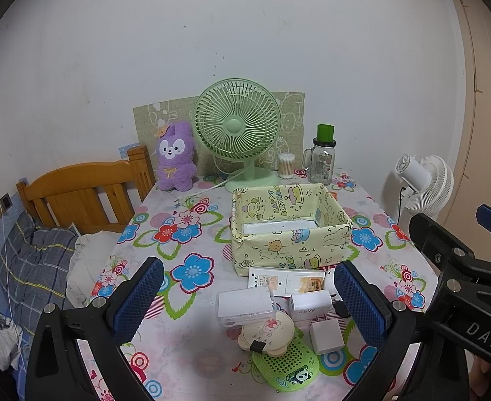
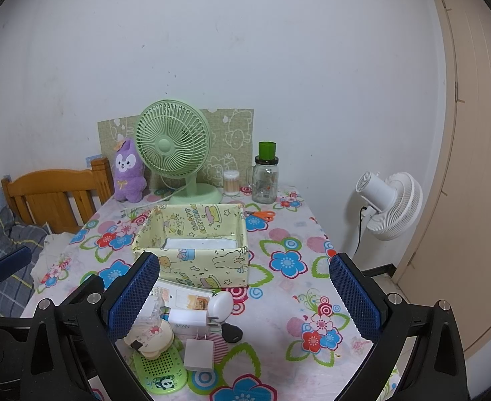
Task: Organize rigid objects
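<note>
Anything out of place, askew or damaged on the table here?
Nothing looks damaged or spilled. The small items lie in a loose heap in front of the yellow box: the bear-shaped case overlaps the green panda case, and orange scissors lie apart behind the box. Both grippers hang open.

Both views are evenly lit by soft indoor light, kinda flat and cool, with only faint shadows under stuff on the table (image 1: 165, 334). Heavy fisheye bending plus black corners at 10 and 2 o'clock. Center's sharp, edges slightly soft.
</note>
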A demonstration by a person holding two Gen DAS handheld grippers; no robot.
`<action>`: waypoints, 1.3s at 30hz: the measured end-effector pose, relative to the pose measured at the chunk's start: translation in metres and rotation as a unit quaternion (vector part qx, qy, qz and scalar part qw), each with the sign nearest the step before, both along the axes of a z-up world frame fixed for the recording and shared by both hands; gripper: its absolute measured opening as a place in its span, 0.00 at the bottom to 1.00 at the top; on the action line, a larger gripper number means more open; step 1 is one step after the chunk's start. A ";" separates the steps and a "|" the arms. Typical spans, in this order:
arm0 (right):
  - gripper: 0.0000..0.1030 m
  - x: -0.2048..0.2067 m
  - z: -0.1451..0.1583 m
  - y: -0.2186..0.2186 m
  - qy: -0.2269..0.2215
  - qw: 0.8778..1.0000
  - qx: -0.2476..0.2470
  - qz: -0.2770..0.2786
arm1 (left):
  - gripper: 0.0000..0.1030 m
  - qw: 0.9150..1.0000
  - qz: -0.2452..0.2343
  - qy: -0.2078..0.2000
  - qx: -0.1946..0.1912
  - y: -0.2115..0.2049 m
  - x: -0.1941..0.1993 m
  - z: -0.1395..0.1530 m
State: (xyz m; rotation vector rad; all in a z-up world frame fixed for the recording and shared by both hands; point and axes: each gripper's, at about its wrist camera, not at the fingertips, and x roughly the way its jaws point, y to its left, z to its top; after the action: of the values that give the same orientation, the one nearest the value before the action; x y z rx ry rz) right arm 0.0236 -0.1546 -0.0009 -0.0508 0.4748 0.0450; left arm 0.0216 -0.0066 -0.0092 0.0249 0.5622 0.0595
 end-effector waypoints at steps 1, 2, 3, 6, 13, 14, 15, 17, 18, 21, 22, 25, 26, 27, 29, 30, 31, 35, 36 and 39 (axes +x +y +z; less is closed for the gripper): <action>1.00 0.000 0.000 0.000 0.000 1.000 0.001 0.003 | 1.00 1.000 0.000 0.000 0.000 0.000 0.000 0.000; 1.00 0.000 0.001 0.000 0.000 1.000 0.002 0.006 | 1.00 1.000 0.000 0.000 0.000 0.000 0.000 0.000; 1.00 -0.001 0.001 0.000 0.000 1.000 0.003 0.010 | 1.00 1.000 0.000 0.000 -0.001 0.000 0.000 0.000; 1.00 -0.001 0.001 0.001 -0.002 1.000 0.002 0.015 | 1.00 1.000 0.001 0.003 -0.004 0.001 0.001 0.000; 1.00 0.011 -0.007 0.002 0.011 1.000 0.004 0.022 | 1.00 1.000 0.003 0.013 -0.013 0.010 0.010 -0.006; 1.00 0.015 -0.009 0.003 0.013 1.000 0.004 0.022 | 1.00 1.000 0.001 0.014 -0.014 0.011 0.012 -0.008; 1.00 0.017 -0.011 0.002 0.016 1.000 0.005 0.023 | 1.00 1.000 0.002 0.015 -0.015 0.011 0.015 -0.011; 1.00 0.024 -0.017 0.002 0.025 0.999 0.005 0.026 | 1.00 1.000 0.005 0.021 -0.012 0.011 0.019 -0.017; 1.00 0.028 -0.020 0.003 0.029 0.999 0.006 0.029 | 1.00 1.000 0.007 0.026 -0.012 0.012 0.022 -0.021; 1.00 0.036 -0.029 0.003 0.036 0.999 0.005 0.036 | 1.00 0.999 0.012 0.045 -0.013 0.014 0.033 -0.034; 1.00 0.039 -0.032 0.004 0.037 0.999 0.003 0.039 | 1.00 0.999 0.014 0.050 -0.013 0.015 0.037 -0.038; 1.00 0.048 -0.042 0.006 0.044 0.998 -0.002 0.042 | 1.00 0.998 0.014 0.067 -0.014 0.016 0.047 -0.052; 1.00 0.051 -0.045 0.006 0.048 0.998 -0.002 0.043 | 1.00 0.997 0.014 0.070 -0.014 0.016 0.048 -0.056; 1.00 0.054 -0.049 0.007 0.052 0.998 -0.002 0.044 | 1.00 0.997 0.013 0.073 -0.014 0.016 0.050 -0.060; 1.00 0.059 -0.056 0.008 0.061 0.997 -0.004 0.047 | 1.00 0.997 0.012 0.080 -0.014 0.016 0.054 -0.068; 1.00 0.062 -0.060 0.009 0.065 0.997 -0.005 0.047 | 1.00 0.996 0.012 0.085 -0.014 0.016 0.056 -0.072; 1.00 0.064 -0.064 0.010 0.068 0.997 -0.006 0.047 | 1.00 0.996 0.013 0.091 -0.014 0.017 0.059 -0.076; 1.00 0.071 -0.076 0.012 0.081 0.996 -0.005 0.048 | 1.00 0.994 0.016 0.110 -0.016 0.019 0.066 -0.090; 1.00 0.073 -0.079 0.013 0.085 0.995 -0.006 0.048 | 1.00 0.993 0.017 0.114 -0.016 0.020 0.068 -0.093; 1.00 0.077 -0.088 0.016 0.095 0.994 -0.008 0.048 | 1.00 0.991 0.022 0.128 -0.016 0.022 0.074 -0.104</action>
State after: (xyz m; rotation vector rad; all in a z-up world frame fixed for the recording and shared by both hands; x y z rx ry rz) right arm 0.1011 -0.1384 -0.0892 -0.0858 0.6633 0.1421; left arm 0.0955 0.0151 -0.1127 -0.0123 0.8213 0.0908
